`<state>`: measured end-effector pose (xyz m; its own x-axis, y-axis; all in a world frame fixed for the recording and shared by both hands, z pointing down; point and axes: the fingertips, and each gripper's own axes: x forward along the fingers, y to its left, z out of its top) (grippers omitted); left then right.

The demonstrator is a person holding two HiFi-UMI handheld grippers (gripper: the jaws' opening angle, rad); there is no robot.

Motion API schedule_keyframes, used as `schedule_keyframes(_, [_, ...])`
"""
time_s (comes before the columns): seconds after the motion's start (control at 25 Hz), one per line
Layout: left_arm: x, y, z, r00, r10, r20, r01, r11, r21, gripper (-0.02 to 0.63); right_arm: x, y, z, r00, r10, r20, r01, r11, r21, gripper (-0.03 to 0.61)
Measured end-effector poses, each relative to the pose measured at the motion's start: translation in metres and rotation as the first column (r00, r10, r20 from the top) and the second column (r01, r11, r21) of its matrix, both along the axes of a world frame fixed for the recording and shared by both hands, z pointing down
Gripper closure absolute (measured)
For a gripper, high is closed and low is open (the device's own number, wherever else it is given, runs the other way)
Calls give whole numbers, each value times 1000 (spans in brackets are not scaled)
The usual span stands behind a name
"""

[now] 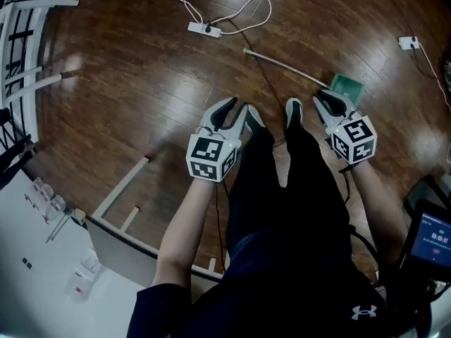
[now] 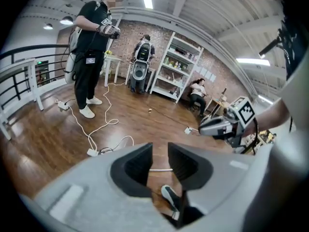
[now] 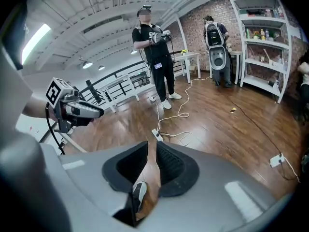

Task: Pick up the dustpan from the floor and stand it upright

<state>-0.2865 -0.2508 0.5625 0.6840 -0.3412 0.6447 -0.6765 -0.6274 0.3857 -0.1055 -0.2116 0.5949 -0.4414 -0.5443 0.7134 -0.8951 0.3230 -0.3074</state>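
Note:
The dustpan lies flat on the wood floor in the head view, its green pan (image 1: 348, 85) at the right and its long white handle (image 1: 285, 65) running up-left. My right gripper (image 1: 325, 103) hovers just below-left of the pan, jaws a narrow gap apart with nothing in them (image 3: 152, 149). My left gripper (image 1: 229, 113) hangs over bare floor well left of the dustpan, open and empty (image 2: 160, 151). Through its gap a thin white bar (image 2: 160, 169) shows on the floor, apparently the handle. Neither gripper touches the dustpan.
A white power strip (image 1: 204, 29) with looping cable lies beyond the handle, and a small white plug (image 1: 408, 43) sits at far right. My shoes (image 1: 294, 110) stand between the grippers. A white railing (image 1: 21, 62) lines the left. Another person (image 2: 89, 47) stands by shelves (image 2: 178, 66).

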Motion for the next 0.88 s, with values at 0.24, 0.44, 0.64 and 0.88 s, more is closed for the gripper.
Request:
schedule_keyframes(0.24, [11,-2,62,997,36,70,-37,999,20,502,18,-2,62,1000,-22,14,21,1000,7,515])
schedule_keyframes(0.44, [10,-9,128,994,33,108,-31,999,-22,483,34,-14,126,1000,-9,26,9,1000,7,497])
schedule_keyframes(0.64, [15,-31,182,990,64,125,-64,998,1,479,47,-28,187,1000,-5,25,4,1000,17,491])
schedule_keyframes(0.88, [18,-64,253,986,67,156,-77,995,57,479,57,-44,264,999,2,51,-3,1000,6,491])
